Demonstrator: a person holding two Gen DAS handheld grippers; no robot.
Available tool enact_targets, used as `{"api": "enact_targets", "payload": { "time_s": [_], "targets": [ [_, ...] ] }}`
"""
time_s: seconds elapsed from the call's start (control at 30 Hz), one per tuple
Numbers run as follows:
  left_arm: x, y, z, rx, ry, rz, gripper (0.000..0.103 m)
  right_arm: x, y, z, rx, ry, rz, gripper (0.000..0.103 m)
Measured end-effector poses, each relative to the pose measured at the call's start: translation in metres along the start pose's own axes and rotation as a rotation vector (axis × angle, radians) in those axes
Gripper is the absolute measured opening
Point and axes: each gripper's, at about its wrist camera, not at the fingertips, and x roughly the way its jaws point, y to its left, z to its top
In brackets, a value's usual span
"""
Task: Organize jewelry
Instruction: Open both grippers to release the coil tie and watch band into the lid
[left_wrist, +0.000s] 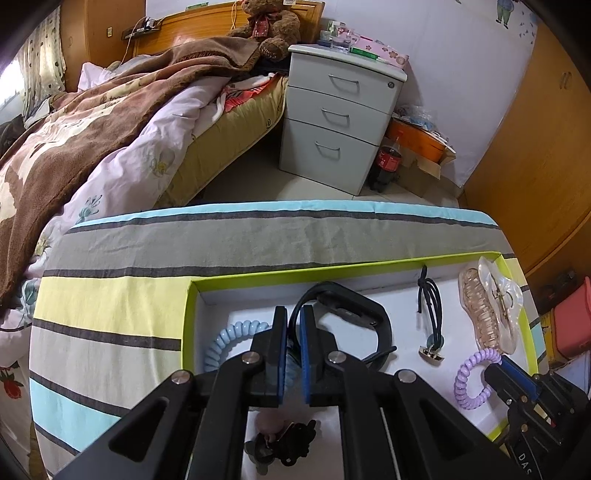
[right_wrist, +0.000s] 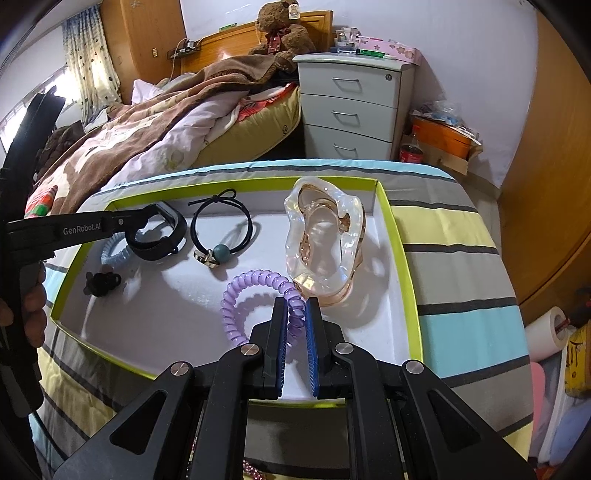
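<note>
A shallow white tray with a lime-green rim (left_wrist: 332, 266) (right_wrist: 391, 221) lies on a striped cloth. My left gripper (left_wrist: 293, 314) (right_wrist: 147, 218) is shut on a black wristband (left_wrist: 354, 314) (right_wrist: 159, 236) in the tray, with a light-blue spiral hair tie (left_wrist: 225, 339) (right_wrist: 118, 253) beside it. My right gripper (right_wrist: 296, 306) (left_wrist: 496, 369) is shut on a purple spiral hair tie (right_wrist: 236, 295) (left_wrist: 471, 380). A clear pink claw clip (right_wrist: 325, 236) (left_wrist: 491, 306), a black hair tie with a teal bead (right_wrist: 221, 229) (left_wrist: 430, 314) and a small black clip (right_wrist: 101, 282) (left_wrist: 288, 439) also lie in the tray.
A bed with a brown blanket (left_wrist: 92, 122) stands behind the table on the left. A grey three-drawer cabinet (left_wrist: 336, 118) stands behind the middle, with a cola bottle (left_wrist: 386, 162) beside it. A wooden wardrobe (left_wrist: 546, 147) is on the right.
</note>
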Motion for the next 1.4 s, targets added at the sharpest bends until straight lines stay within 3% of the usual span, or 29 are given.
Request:
{"api": "enact_targets", "payload": {
  "time_s": [0.67,0.93,1.4],
  "targets": [
    [-0.0001,-0.0013,-0.0022,0.000,-0.001,0.018,0.010,0.0001,-0.0021,-0.0014,0.018,0.000,0.003,0.010],
    [-0.0024,-0.0011,-0.0029,0.001,-0.001,0.021,0.024,-0.0003,-0.0029,-0.0011,0.022,-0.007,0.002,0.013],
    [-0.0030,0.0000,-0.0023,0.001,0.004,0.023,0.038,-0.0010,-0.0074,-0.0001,0.033,-0.013,0.005,0.018]
  ]
}}
